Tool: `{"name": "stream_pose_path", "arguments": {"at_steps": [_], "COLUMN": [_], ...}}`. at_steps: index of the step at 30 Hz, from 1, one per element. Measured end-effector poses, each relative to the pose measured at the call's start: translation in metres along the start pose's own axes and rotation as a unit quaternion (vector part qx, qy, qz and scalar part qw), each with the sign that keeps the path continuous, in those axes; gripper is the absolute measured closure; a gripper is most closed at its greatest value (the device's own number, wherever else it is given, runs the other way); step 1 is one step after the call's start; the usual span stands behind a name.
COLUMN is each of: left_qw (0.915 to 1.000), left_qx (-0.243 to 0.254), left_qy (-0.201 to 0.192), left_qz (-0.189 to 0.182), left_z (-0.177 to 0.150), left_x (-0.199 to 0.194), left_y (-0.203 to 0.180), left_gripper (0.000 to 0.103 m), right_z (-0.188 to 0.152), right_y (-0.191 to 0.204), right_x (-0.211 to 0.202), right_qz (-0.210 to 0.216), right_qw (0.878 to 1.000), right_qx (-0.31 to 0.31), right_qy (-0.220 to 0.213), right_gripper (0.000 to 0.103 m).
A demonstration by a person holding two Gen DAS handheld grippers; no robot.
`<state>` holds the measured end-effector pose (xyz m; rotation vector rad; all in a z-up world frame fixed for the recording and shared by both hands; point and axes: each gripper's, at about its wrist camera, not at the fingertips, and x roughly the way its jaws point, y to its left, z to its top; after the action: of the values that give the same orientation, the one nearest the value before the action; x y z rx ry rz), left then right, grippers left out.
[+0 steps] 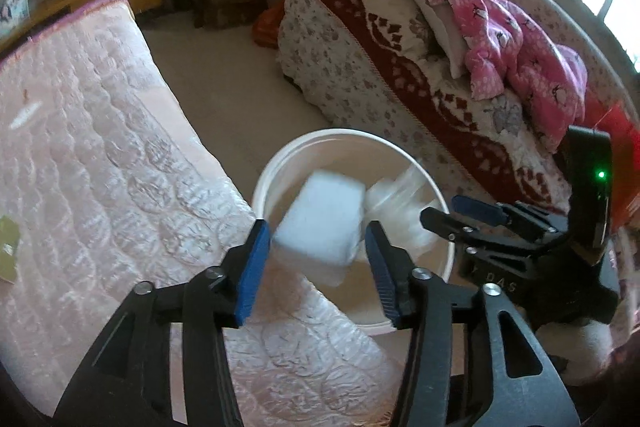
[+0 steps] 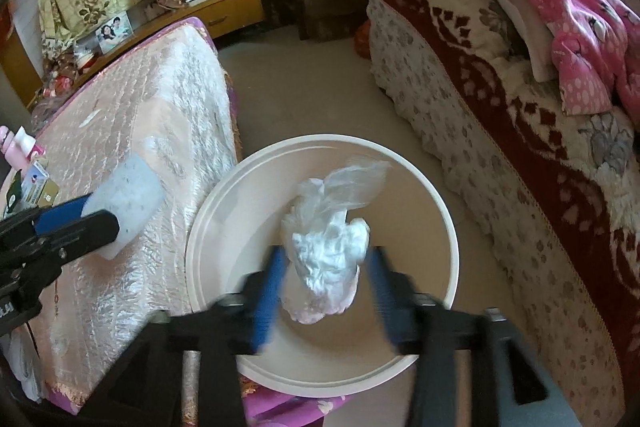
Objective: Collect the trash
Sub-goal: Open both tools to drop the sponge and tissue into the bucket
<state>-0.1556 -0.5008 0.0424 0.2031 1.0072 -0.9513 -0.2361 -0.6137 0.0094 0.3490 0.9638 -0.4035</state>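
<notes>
Left gripper (image 1: 316,255) fingers are standing spread around a white block (image 1: 320,223); right gripper (image 2: 326,283) fingers are standing spread around a bag (image 2: 328,251) above the bucket (image 2: 208,227).

A lived-in home bedroom.
A pink quilted satin mattress (image 2: 132,147), a floral-covered sofa with red patterned blanket (image 2: 500,99), crumpled pink pyjamas (image 1: 500,27), and family photos (image 2: 114,31) on a low wooden cabinet (image 2: 224,7).
</notes>
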Motion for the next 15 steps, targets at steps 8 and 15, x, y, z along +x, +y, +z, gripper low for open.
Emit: {"name": "stream_pose_path", "arguments": {"at_steps": [8,15], "left_qw": [0.9998,0.9984], "left_qx": [-0.001,-0.015], "left_qy": [-0.008,-0.017], "left_qz": [0.016,0.051], "left_z": [-0.006,-0.015], "left_x": [-0.013,-0.027], "left_y": [0.003,0.017], "left_gripper": [0.052,0.052], "right_z": [-0.003,-0.002], "right_y": [0.012,0.032], "right_x": [-0.001,-0.010], "right_qz": [0.002,0.006], "right_qw": [1.000,0.999], "right_qx": [-0.016,-0.035], "right_qy": [0.007,0.002], "right_gripper": [0.056,0.056]}}
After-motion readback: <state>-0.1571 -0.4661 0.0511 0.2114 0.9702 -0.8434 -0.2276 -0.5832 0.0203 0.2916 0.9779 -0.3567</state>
